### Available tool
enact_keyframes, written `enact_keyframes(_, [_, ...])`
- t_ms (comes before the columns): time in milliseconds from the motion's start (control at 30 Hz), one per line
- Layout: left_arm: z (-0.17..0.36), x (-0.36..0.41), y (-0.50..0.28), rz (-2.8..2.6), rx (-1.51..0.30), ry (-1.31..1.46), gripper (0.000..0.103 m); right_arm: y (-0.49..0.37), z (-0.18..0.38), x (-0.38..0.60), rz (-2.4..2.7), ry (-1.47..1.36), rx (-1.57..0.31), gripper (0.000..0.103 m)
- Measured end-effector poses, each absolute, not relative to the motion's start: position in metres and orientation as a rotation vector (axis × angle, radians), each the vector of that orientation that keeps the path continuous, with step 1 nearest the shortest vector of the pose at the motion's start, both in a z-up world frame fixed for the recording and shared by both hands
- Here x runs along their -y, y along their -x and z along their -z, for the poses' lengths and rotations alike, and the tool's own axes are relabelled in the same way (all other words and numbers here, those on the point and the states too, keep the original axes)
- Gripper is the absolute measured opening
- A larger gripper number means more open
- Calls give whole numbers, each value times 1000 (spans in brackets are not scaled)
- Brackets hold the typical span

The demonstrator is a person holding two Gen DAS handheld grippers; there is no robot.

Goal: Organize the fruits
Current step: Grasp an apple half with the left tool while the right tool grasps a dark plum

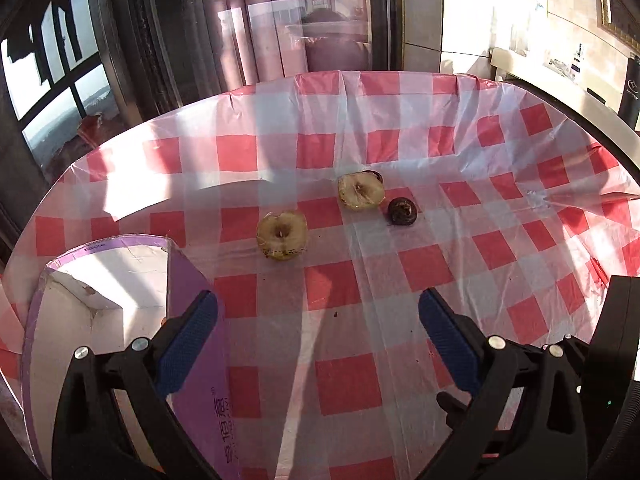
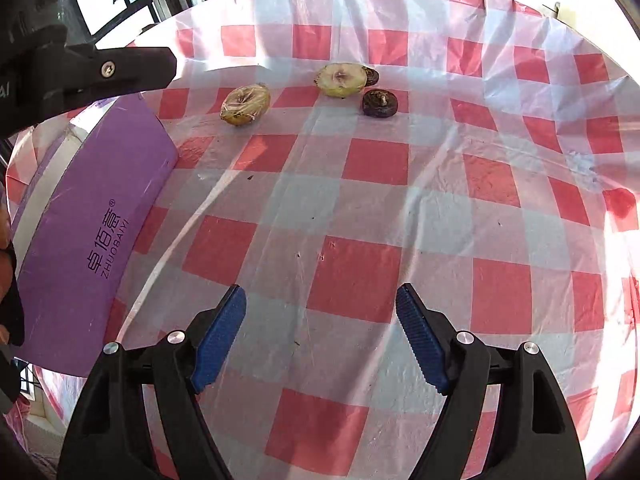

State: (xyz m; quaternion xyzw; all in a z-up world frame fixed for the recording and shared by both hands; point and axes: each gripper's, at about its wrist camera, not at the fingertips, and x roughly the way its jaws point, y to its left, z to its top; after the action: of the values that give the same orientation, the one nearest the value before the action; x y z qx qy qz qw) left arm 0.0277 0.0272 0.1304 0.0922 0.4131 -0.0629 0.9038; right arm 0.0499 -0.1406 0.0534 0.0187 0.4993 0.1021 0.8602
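Two pale cut fruit halves lie face up on the checked tablecloth: one nearer (image 1: 282, 235) (image 2: 245, 105), one farther (image 1: 360, 190) (image 2: 341, 79). A dark round fruit (image 1: 402, 211) (image 2: 379, 102) lies to their right, and another dark one (image 1: 374, 176) (image 2: 372, 76) peeks out behind the far half. A purple open box (image 1: 120, 300) (image 2: 92, 216) stands at the left. My left gripper (image 1: 318, 328) is open and empty, its left finger over the box wall. My right gripper (image 2: 322, 332) is open and empty, well short of the fruit.
The round table's red-and-white plastic cloth (image 1: 360, 360) (image 2: 360, 208) is wrinkled at the right. Dark windows and curtains (image 1: 160, 40) stand behind the far edge. The left gripper's black body (image 2: 80, 76) shows at the upper left of the right wrist view.
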Motion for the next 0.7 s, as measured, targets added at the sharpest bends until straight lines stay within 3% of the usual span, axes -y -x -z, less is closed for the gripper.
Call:
enact_keyframes(333, [-55,-22,-81,43,-979,-232,100,-157,-29,168,-244,61,-990,75])
enact_keyframes(700, [-19,-42,-137,-67,-1018,-175,100,-234,-21,140,-287,110,-932,74])
